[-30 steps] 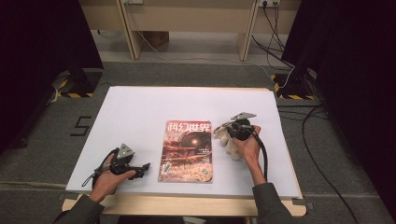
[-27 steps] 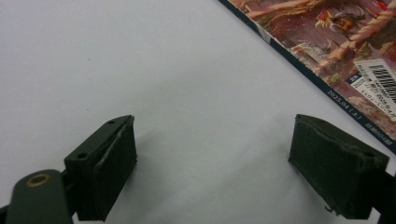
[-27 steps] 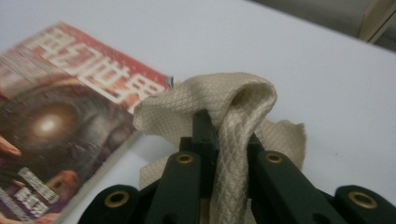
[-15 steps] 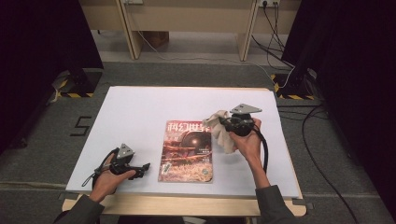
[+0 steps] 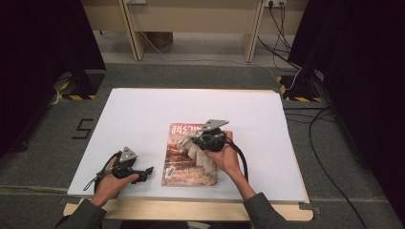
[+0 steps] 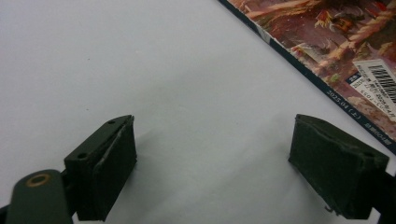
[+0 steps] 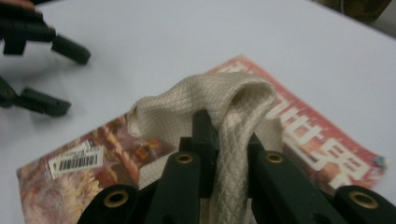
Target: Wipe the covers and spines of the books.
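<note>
While bare white bench lies open around them, the left tongs gape wide and empty just beside the glossy magazine's edge; over its cover the right tongs pinch a quilted cream cloth.

A white-topped desk with a pale wooden edge along the near side carries the scene. A magazine lies flat on it, a little to the near side of the desk's middle (its cover is red and brown, with a barcode label at one corner). Left of the magazine, just beside it, the left gripper rests on the white top under the person's hand, its jaws standing apart and pointing at the magazine.
</note>
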A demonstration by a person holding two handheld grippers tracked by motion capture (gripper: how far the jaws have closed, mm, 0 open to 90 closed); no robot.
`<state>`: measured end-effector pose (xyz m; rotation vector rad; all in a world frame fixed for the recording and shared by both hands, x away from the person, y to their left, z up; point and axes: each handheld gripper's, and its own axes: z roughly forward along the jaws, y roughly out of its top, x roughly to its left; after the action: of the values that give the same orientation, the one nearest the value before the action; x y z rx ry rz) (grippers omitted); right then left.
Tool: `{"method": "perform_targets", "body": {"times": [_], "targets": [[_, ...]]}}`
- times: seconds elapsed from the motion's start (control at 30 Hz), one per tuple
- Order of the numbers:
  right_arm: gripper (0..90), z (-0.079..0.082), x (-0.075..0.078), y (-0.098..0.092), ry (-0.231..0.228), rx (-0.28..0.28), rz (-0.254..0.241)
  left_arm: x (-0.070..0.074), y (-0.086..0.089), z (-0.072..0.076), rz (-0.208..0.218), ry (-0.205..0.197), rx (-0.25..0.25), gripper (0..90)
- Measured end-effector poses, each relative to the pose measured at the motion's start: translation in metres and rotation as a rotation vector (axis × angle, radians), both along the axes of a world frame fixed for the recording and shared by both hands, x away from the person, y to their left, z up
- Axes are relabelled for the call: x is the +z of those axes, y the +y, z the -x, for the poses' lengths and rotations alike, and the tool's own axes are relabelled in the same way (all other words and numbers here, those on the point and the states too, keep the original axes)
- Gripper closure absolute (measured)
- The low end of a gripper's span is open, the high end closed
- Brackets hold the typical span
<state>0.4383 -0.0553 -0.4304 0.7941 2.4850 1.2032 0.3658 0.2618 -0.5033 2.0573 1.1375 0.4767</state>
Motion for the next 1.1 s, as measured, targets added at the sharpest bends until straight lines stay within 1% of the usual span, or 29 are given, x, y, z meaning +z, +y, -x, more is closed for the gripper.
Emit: {"method": "perform_targets", "body": {"times": [0.1, 0.13, 0.17, 0.2, 0.23, 0.27, 0.3, 0.47, 0.6, 0.63, 0.67, 0.73, 0.83, 0.87, 0.9, 0.93, 1.0, 1.03, 1.1], "targets": [[83.5, -0.001, -0.018, 0.010, 0.027, 0.014, 0.053, 0.000, 0.000, 0.000, 0.002, -0.002, 0.001, 13.6], [83.4, -0.003, -0.030, 0.014, 0.045, 0.012, 0.090, 0.000, 0.000, 0.000, 0.003, -0.002, 0.002, 13.6], [83.4, -0.003, -0.030, 0.014, 0.045, 0.012, 0.090, 0.000, 0.000, 0.000, 0.001, -0.001, 0.001, 13.6], [83.4, -0.004, -0.036, 0.015, 0.045, 0.010, 0.120, 0.000, 0.000, 0.000, 0.001, -0.002, 0.001, 13.6], [83.4, -0.006, -0.041, 0.016, 0.051, 0.006, 0.139, 0.000, 0.000, 0.000, 0.000, -0.002, 0.001, 13.6], [83.3, -0.007, -0.046, 0.016, 0.058, 0.006, 0.140, 0.000, 0.000, 0.000, -0.002, -0.002, -0.001, 13.7], [83.3, -0.008, -0.049, 0.016, 0.057, -0.002, 0.121, 0.000, 0.000, 0.000, 0.000, -0.002, 0.000, 13.7], [83.2, -0.007, -0.048, 0.017, 0.042, 0.005, 0.147, 0.000, 0.000, 0.001, -0.004, -0.002, 0.000, 13.7], [83.2, -0.005, -0.048, 0.018, 0.030, 0.003, 0.149, 0.000, 0.000, 0.000, -0.003, -0.002, -0.001, 13.7], [83.2, -0.006, -0.048, 0.018, 0.027, 0.011, 0.151, 0.000, 0.000, 0.001, -0.004, -0.002, -0.001, 13.7], [83.3, -0.007, -0.048, 0.018, 0.027, 0.005, 0.151, 0.000, 0.000, 0.001, -0.004, -0.002, -0.001, 13.7], [83.2, -0.013, -0.049, 0.016, 0.019, -0.009, 0.150, 0.000, 0.000, 0.000, 0.000, -0.002, -0.001, 13.6], [83.3, -0.025, -0.050, 0.011, 0.001, -0.042, 0.154, 0.000, 0.000, 0.001, -0.005, -0.002, -0.001, 13.7], [83.3, -0.035, -0.050, 0.007, -0.007, -0.071, 0.157, 0.000, 0.000, 0.001, -0.004, -0.002, -0.001, 13.7], [83.2, -0.039, -0.050, 0.005, -0.008, -0.091, 0.156, 0.000, 0.000, 0.000, -0.002, -0.002, -0.001, 13.6], [83.2, -0.039, -0.050, 0.005, -0.008, -0.091, 0.156, 0.000, 0.000, 0.000, -0.003, -0.002, 0.000, 13.6], [83.3, -0.048, -0.051, 0.000, -0.011, -0.116, 0.146, 0.000, 0.000, 0.001, -0.003, -0.002, 0.000, 13.7], [83.3, -0.052, -0.051, -0.002, -0.011, -0.130, 0.149, 0.000, 0.000, 0.001, -0.004, -0.003, 0.000, 13.7], [83.2, -0.060, -0.051, -0.006, -0.024, -0.160, 0.165, 0.000, 0.000, 0.000, -0.003, -0.002, 0.000, 13.7]]}}
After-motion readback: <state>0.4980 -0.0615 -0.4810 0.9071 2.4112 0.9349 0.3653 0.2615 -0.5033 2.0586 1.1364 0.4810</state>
